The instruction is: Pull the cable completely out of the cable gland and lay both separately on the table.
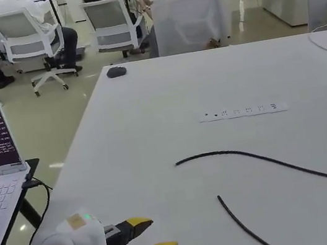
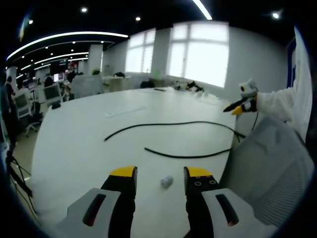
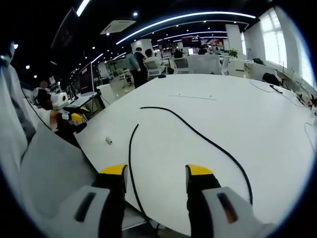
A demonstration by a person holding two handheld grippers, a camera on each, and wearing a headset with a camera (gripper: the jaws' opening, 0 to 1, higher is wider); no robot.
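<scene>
Left gripper view: the left tongs (image 2: 159, 172) stand released with nothing between the jaws. The gland (image 2: 167, 181) lies on the surface (image 2: 74, 148) just ahead of them, in line with the gap. The cable (image 2: 173, 124) lies farther ahead, apart from the gland, bent back in a loop. The right tongs (image 3: 156, 170) are released and empty too, with one stretch of cable running in under their gap.

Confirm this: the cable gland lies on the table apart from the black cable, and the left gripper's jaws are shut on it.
Not quite. The left gripper has its jaws open and empty; the cable gland lies on the table just ahead of them, as the left gripper view shows. It does lie apart from the black cable.
</scene>
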